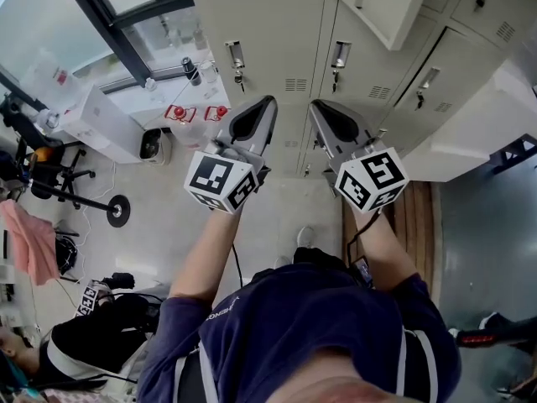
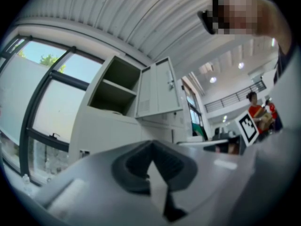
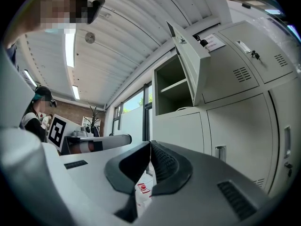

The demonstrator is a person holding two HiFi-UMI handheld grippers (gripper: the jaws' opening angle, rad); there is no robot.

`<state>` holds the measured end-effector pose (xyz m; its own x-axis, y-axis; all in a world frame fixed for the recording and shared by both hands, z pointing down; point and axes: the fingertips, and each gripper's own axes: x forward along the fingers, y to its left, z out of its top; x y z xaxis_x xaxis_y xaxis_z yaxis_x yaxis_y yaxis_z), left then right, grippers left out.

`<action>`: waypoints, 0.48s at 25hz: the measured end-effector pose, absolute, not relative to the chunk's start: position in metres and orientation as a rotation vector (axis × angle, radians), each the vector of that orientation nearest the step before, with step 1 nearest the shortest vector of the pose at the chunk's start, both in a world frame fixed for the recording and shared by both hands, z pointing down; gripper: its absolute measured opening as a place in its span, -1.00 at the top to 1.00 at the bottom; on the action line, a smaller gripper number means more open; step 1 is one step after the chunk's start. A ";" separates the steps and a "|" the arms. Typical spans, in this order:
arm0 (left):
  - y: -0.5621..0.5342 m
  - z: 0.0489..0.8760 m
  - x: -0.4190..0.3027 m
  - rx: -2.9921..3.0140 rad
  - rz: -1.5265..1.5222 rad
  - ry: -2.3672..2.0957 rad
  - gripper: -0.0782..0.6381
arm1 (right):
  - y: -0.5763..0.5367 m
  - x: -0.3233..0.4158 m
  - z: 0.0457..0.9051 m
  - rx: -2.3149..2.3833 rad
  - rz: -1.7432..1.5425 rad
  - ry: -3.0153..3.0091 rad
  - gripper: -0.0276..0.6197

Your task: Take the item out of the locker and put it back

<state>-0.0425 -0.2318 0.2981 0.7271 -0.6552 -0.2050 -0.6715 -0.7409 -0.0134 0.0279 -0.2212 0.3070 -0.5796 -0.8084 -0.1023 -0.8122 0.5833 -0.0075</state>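
Left gripper [image 1: 268,102], right gripper [image 1: 314,105] closed, locker [image 3: 172,79] open

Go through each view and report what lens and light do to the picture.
Head view: even daylight, window washed pale, lockers bowed by the wide lens. Left gripper view: heavy fisheye, black corners, left tongs soft up close. Right gripper view: same fisheye, ceiling light strip blown out, right tongs sharper.
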 end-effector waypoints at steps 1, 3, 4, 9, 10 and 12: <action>-0.238 0.299 -0.041 -2.836 0.286 1.096 0.77 | -0.228 0.029 0.308 -1.386 0.061 2.711 0.89; -0.253 0.300 -0.038 -2.830 0.287 1.103 0.77 | -0.243 0.031 0.310 -1.372 0.061 2.715 0.89; -0.260 0.300 -0.036 -2.827 0.287 1.108 0.77 | -0.251 0.032 0.311 -1.364 0.059 2.719 0.89; -0.298 0.303 -0.024 -2.813 0.280 1.142 0.77 | -0.287 0.033 0.317 -1.297 0.042 2.757 0.89; -0.305 0.303 -0.022 -2.809 0.280 1.150 0.77 | -0.294 0.034 0.318 -1.284 0.038 2.765 0.89; -0.318 0.302 -0.017 -2.800 0.276 1.167 0.77 | -0.308 0.036 0.319 -1.259 0.032 2.779 0.89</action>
<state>-0.0174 -0.3180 0.3019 0.6909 -0.6940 -0.2027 -0.7112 -0.7027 -0.0182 0.0358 -0.3081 0.3190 -0.6561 -0.7492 -0.0907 -0.7511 0.6599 -0.0181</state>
